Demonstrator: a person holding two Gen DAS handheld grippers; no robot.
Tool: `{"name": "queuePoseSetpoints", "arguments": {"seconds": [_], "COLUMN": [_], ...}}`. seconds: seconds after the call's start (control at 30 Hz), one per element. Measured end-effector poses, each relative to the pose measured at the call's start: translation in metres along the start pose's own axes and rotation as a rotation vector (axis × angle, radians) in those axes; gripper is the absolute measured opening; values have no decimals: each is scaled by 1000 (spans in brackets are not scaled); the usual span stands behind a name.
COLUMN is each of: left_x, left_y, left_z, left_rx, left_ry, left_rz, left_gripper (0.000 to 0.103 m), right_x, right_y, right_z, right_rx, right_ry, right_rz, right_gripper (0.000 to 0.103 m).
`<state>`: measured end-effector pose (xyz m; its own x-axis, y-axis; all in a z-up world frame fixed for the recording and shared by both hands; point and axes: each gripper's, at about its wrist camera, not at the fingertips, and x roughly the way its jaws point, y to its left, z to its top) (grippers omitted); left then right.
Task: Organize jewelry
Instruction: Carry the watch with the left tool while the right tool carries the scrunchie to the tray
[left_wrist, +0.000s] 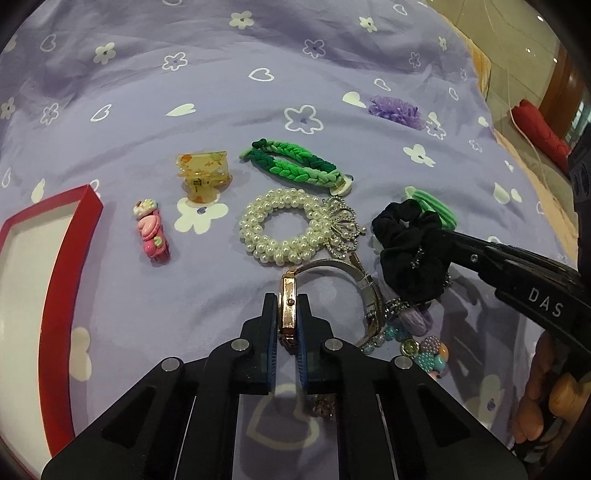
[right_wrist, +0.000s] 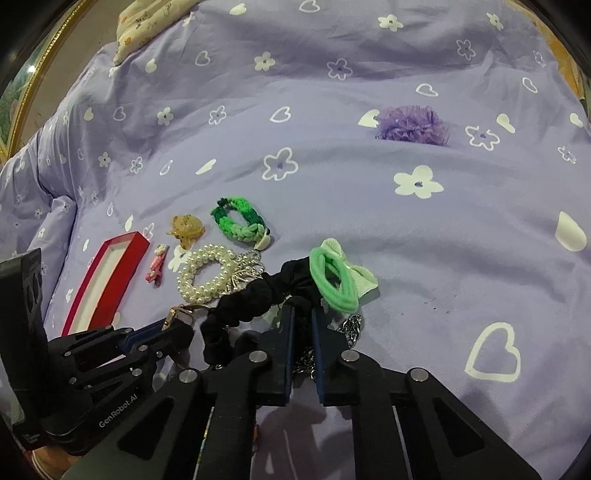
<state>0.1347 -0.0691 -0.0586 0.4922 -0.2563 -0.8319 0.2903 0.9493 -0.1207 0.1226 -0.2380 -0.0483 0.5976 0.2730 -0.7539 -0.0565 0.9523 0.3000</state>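
My left gripper (left_wrist: 287, 301) is shut on a rose-gold watch (left_wrist: 289, 308), gripping its case edge-on; the metal band (left_wrist: 364, 284) loops to the right. My right gripper (right_wrist: 300, 314) is shut on a black scrunchie (right_wrist: 255, 295), also seen in the left wrist view (left_wrist: 410, 251). A pearl bracelet with a crown charm (left_wrist: 284, 230), a green braided band (left_wrist: 295, 166), an amber claw clip (left_wrist: 203, 175), a pink clip (left_wrist: 153, 230), a mint hair tie (right_wrist: 334, 278) and a purple scrunchie (right_wrist: 412, 123) lie on the bed.
A red box with a white inside (left_wrist: 44, 266) lies open at the left. Beaded pieces (left_wrist: 424, 350) and a silver chain (right_wrist: 351, 326) lie near the grippers. The lilac flowered bedspread (right_wrist: 369, 206) stretches behind, with the bed's edge and floor at right (left_wrist: 532, 74).
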Motion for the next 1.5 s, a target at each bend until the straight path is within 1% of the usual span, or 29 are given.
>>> {"name": "queuePoseSetpoints", "arguments": {"seconds": [0.17,0.33,0.57,0.77,0.93,1.17,1.33,1.5], "left_x": [-18,-47,-87,-113,-129,-141,-140,-133], "left_y": [8,25,60,102,140,194,225,245], "left_z": [-6,-15,-30,-48,-65,-89,-105,-119], "left_rx": [-32,-84,-153,-223,-288,-373,-421,-457], "left_ry": [-30,-78,-142,-175,-189,-193,-174,-142], "left_rz": [-12,-11,32,82,132,199,239,260], "left_gripper": [7,7,7,7,7,7,7,7], "right_x": [-18,-34,-45,-46,-35,-15,1,24], "right_y": [7,26,66,106,151,215,252,276], "right_z": [1,0,-4,-7,-15,-31,-43,-56], "right_rx": [3,-12,-52,-87,-124,-199,-235,-256], "right_ry": [-36,-59,-71,-67,-35,20,67,132], "right_rz": [31,82,172,256,335,414,466,484], "right_gripper": [6,6,6,6,6,6,6,6]}}
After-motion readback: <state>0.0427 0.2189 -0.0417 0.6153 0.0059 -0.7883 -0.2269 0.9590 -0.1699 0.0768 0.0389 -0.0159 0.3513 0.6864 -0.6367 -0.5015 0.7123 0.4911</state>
